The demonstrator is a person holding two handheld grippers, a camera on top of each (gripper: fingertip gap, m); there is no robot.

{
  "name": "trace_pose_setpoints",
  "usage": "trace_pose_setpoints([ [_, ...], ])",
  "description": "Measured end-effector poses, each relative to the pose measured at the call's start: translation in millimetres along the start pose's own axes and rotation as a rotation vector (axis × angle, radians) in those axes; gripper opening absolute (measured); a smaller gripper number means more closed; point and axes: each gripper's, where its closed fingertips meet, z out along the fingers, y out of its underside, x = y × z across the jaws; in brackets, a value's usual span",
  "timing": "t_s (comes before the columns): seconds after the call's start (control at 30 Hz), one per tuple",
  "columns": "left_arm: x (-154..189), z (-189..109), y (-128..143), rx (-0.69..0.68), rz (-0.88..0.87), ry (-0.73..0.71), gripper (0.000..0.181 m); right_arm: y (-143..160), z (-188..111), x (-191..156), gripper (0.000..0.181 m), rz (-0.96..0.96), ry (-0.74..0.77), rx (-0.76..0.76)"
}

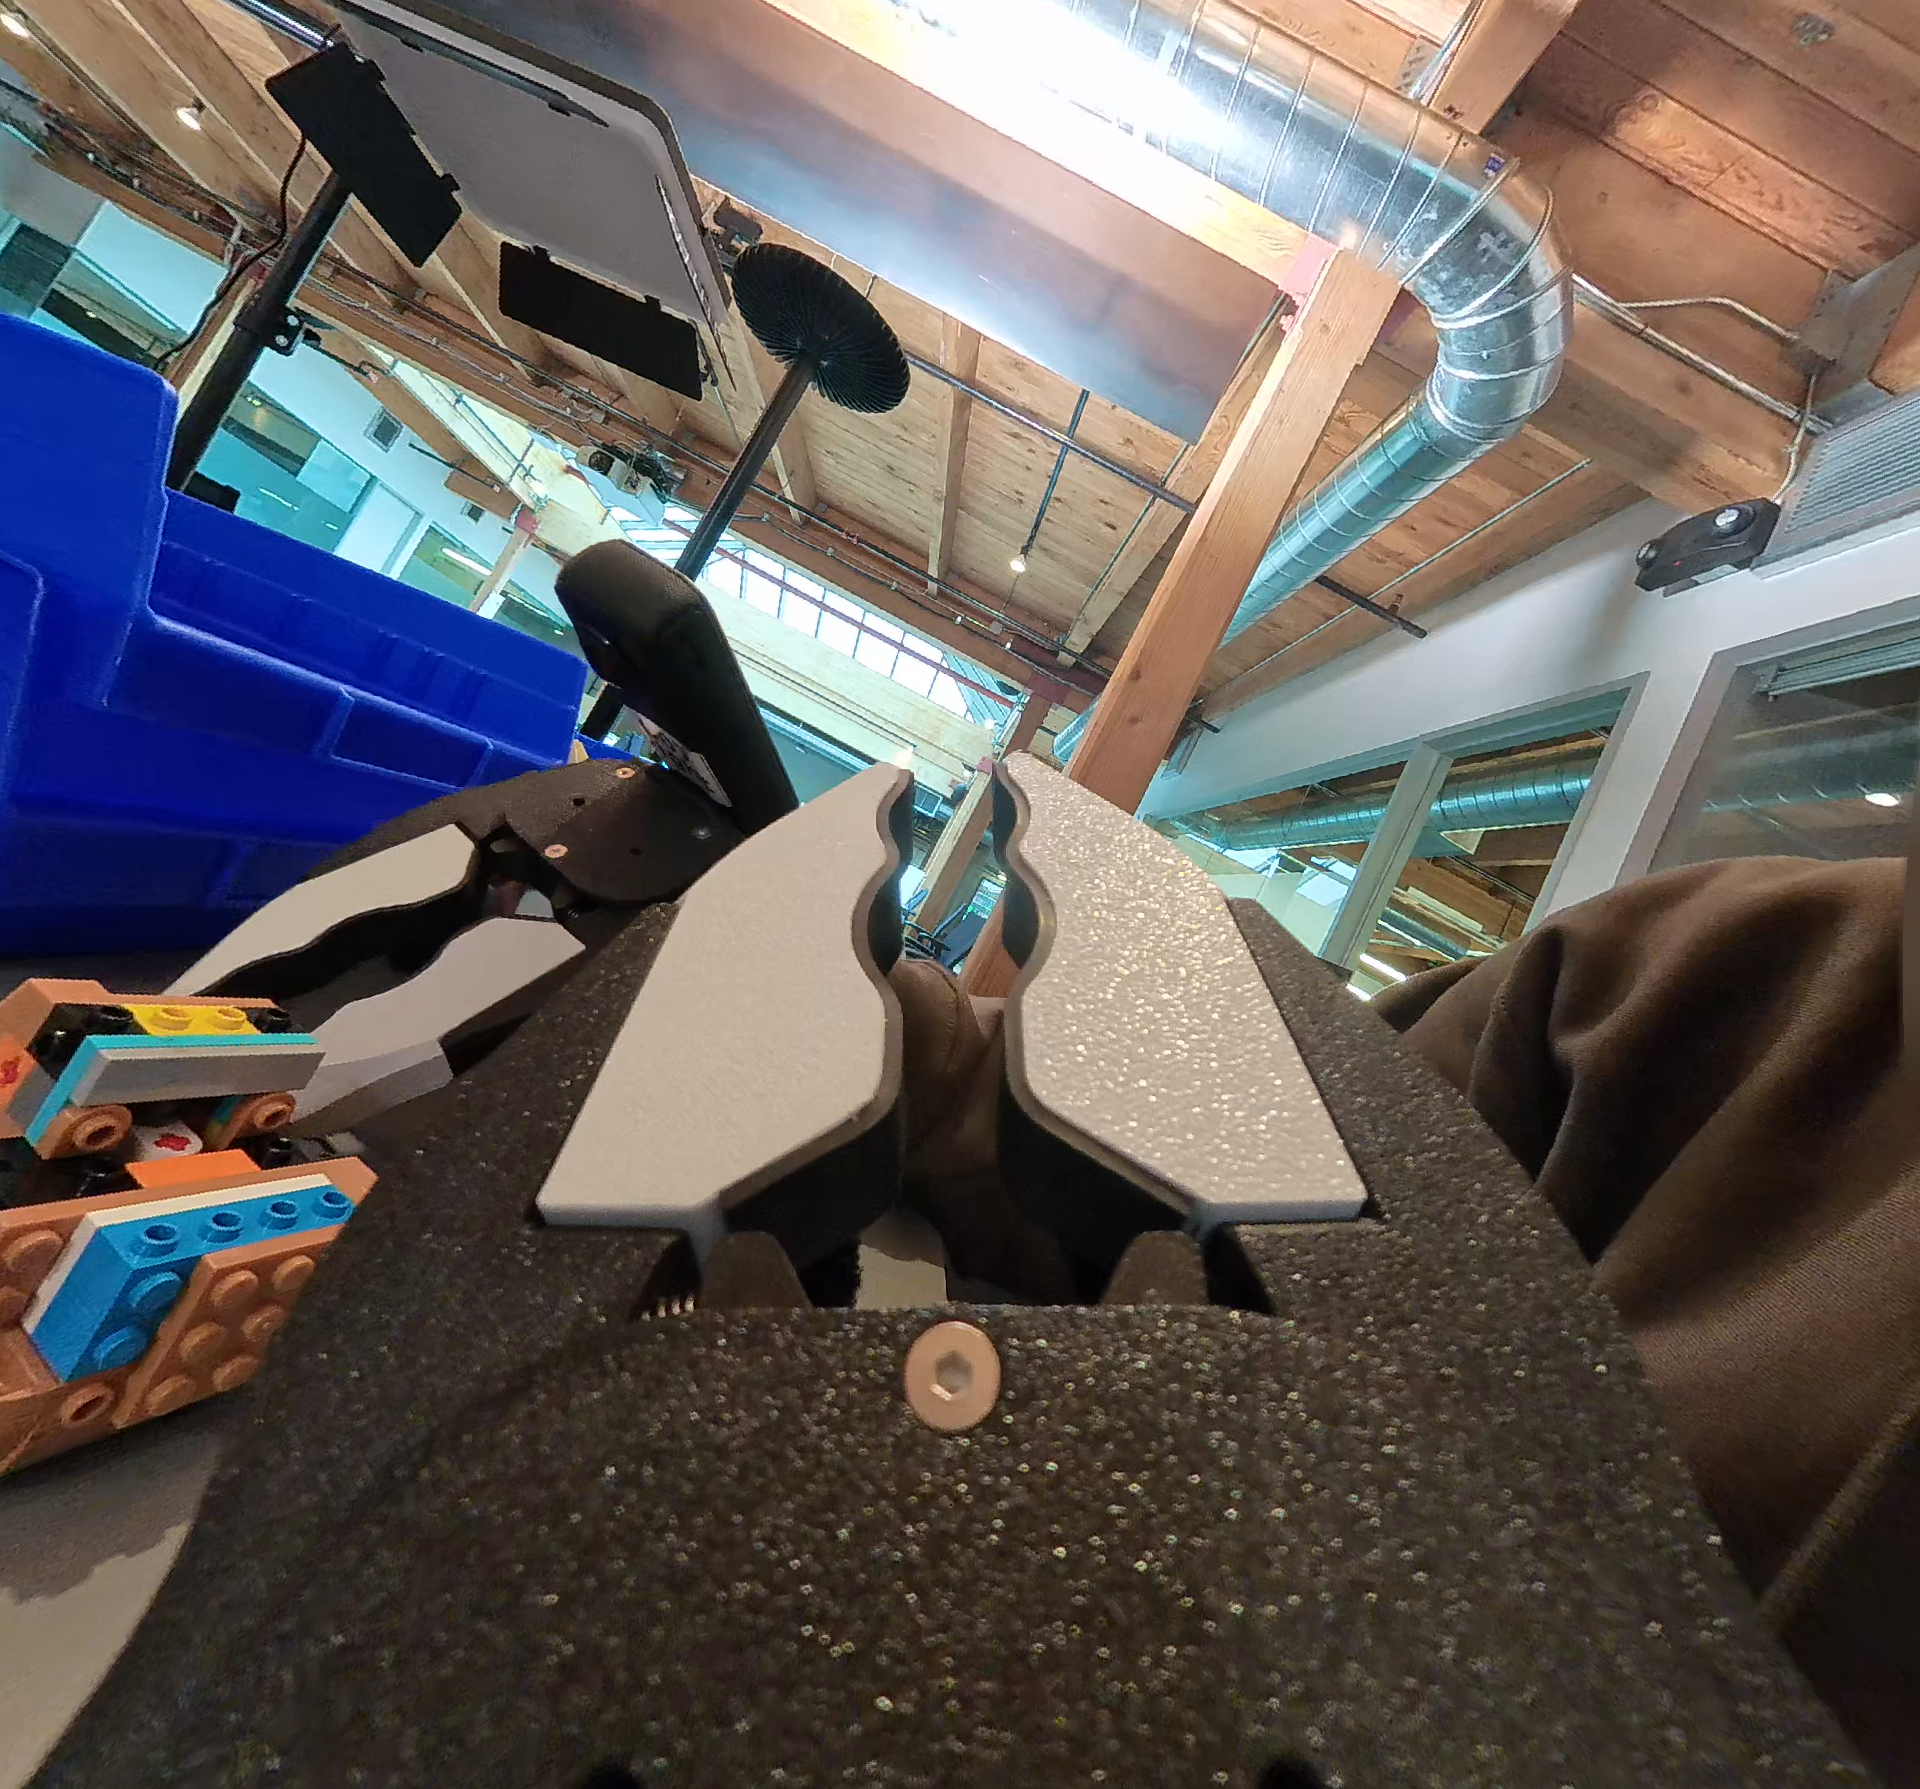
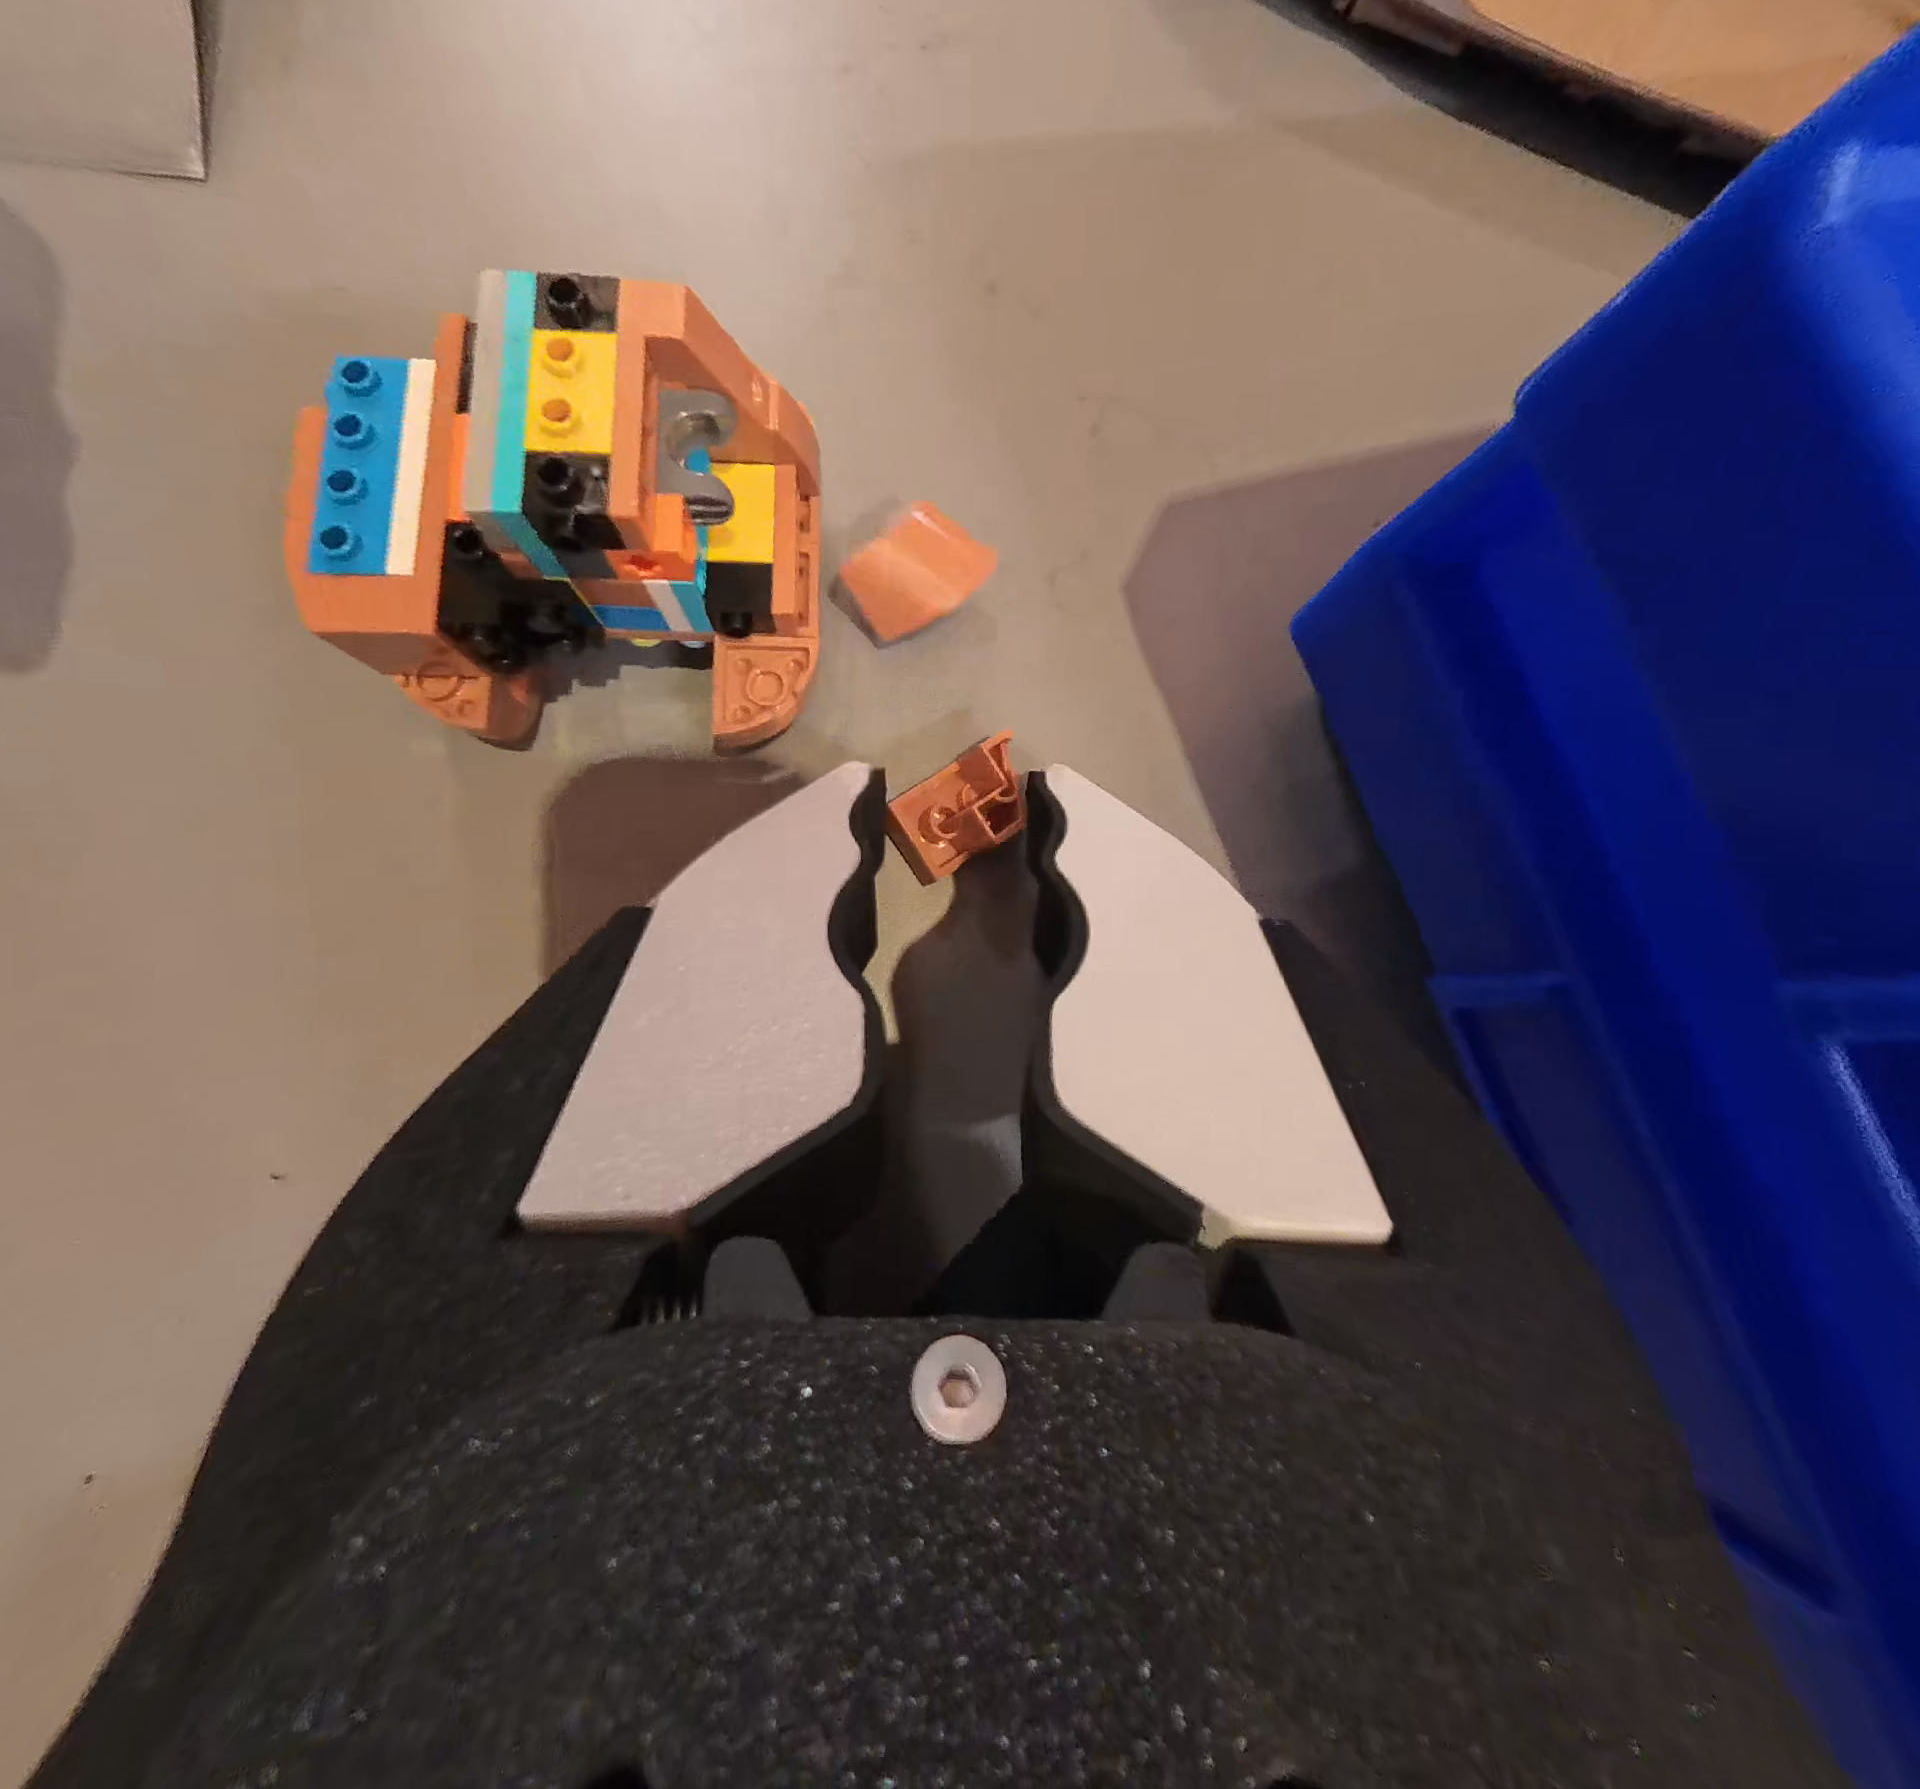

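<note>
We see the right gripper (image 2: 956,783) with its jaws grasping a small tan brick (image 2: 954,817) at their tips, above the grey desk (image 2: 1039,233). Ahead-left of the jaws sits a multicoloured brick model (image 2: 551,503); a blue bin (image 2: 1662,700) stands right. The left gripper (image 1: 951,783) points upward, jaws nearly closed on nothing

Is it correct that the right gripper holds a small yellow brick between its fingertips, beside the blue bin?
Not quite: the small brick between the right gripper's fingertips is copper-orange, not yellow. The right wrist view shows it, with the blue bin beside.
</note>
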Motion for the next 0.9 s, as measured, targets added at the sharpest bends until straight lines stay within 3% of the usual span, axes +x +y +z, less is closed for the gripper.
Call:
trace_pose_setpoints([
  [0.13, 0, 0, 0, 0.001, -0.001, 0.001, 0.015, -6, -12, 3, 0.026, -0.055, 0.069, 0.023],
  [0.23, 0, 0, 0, 0.001, -0.001, 0.001, 0.014, -43, -47, 14, 0.026, -0.151, 0.191, 0.163],
  [0.33, 0, 0, 0, 0.0, -0.001, 0.0, 0.014, -78, -95, 65, 0.027, -0.123, 0.431, 0.28],
  [0.4, 0, 0, 0, -0.001, 0.0, -0.001, 0.014, -76, -108, 102, 0.031, -0.03, 0.528, 0.242],
  [0.43, 0, 0, 0, -0.001, 0.0, -0.002, 0.014, -72, -107, 111, 0.042, 0.01, 0.532, 0.213],
  [0.5, 0, 0, 0, 0.0, 0.001, -0.003, 0.014, -71, -101, 105, 0.047, 0.017, 0.476, 0.217],
  [0.6, 0, 0, 0, 0.0, 0.002, 0.001, 0.014, -72, -79, 54, 0.041, -0.124, 0.32, 0.257],
  [0.73, 5, 1, 2, -0.006, 0.012, 0.022, 0.014, -40, -30, -8, 0.046, -0.235, 0.069, 0.133],
  [0.9, 6, 0, 0, -0.001, 0.017, 0.028, 0.014, -22, 1, -28, 0.047, -0.223, -0.06, 0.054],
])
